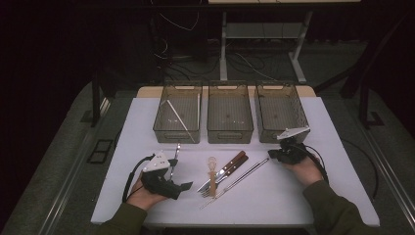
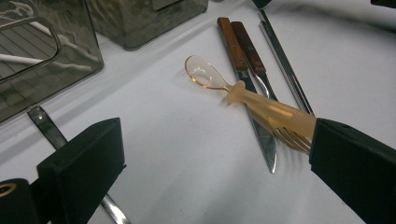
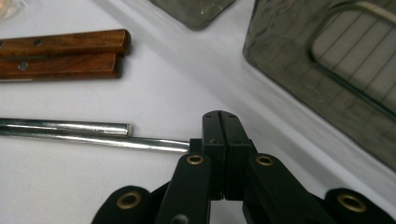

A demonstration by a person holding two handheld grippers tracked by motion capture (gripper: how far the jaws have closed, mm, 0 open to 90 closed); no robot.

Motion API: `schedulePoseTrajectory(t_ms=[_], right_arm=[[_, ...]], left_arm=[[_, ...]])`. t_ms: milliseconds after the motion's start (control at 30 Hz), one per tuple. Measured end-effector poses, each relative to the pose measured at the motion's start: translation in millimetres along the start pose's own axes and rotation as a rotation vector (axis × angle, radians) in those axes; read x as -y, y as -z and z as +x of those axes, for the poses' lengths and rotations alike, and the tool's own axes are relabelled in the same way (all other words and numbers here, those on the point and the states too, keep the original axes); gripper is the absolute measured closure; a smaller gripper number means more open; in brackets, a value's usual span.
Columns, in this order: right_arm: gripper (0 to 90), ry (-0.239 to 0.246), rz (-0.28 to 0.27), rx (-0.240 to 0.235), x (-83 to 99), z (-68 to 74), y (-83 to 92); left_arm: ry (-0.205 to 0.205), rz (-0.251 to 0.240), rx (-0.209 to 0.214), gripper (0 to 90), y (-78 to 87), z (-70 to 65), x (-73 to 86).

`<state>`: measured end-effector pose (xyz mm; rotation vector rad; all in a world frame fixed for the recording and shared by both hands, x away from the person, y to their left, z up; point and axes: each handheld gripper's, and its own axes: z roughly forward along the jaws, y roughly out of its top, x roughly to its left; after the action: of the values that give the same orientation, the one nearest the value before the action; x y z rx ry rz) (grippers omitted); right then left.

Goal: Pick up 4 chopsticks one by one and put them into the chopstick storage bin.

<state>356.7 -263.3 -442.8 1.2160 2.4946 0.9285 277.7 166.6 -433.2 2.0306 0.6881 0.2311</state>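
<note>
White table cover (image 1: 274,196) carries three bins and loose cutlery; right gripper (image 1: 276,152) meets the metal chopsticks (image 1: 244,177). From the left gripper (image 2: 215,182), jaws spread wide and empty near an amber spoon (image 2: 243,93). Right gripper view: jaws pressed together on one chopstick's (image 3: 140,143) tip; such a shallow pinch may let it swivel or slip out.

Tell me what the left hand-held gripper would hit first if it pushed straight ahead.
Probably the amber plastic spoon, lying across the wood-handled knife ahead of the open left hand-held gripper; depth is unclear.
</note>
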Motion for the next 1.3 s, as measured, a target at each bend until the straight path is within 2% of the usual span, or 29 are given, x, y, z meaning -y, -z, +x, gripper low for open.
schedulePoseTrajectory(t_ms=[433, 733, 967, 1100, 1200, 1300], right_arm=[[89.9, 0.026, 0.013, -0.048, -0.1, 6.0, -2.1], [89.9, 0.058, 0.022, -0.086, -0.9, 15.5, -2.8], [89.9, 0.085, 0.016, -0.101, -1.6, 20.2, -4.1], [89.9, 0.083, 0.015, -0.102, -1.7, 20.6, -3.4], [83.1, 0.054, -0.01, -0.094, -1.5, 16.7, 0.9], [63.8, 0.005, -0.063, -0.098, 0.5, 13.0, 8.7]], left_arm=[[-0.002, 0.0, 0.0, 1.9, 0.0, 0.0, 0.0], [-0.004, 0.005, -0.001, 1.9, 0.3, -0.2, -0.2], [-0.005, 0.003, -0.001, 1.9, 0.0, -0.5, -0.3], [-0.005, 0.001, -0.003, 2.1, 0.2, -0.8, -0.5], [-0.002, -0.005, 0.0, 2.9, 0.8, -1.2, -1.4], [0.006, -0.013, 0.002, 4.2, 0.9, -2.6, -2.8]])
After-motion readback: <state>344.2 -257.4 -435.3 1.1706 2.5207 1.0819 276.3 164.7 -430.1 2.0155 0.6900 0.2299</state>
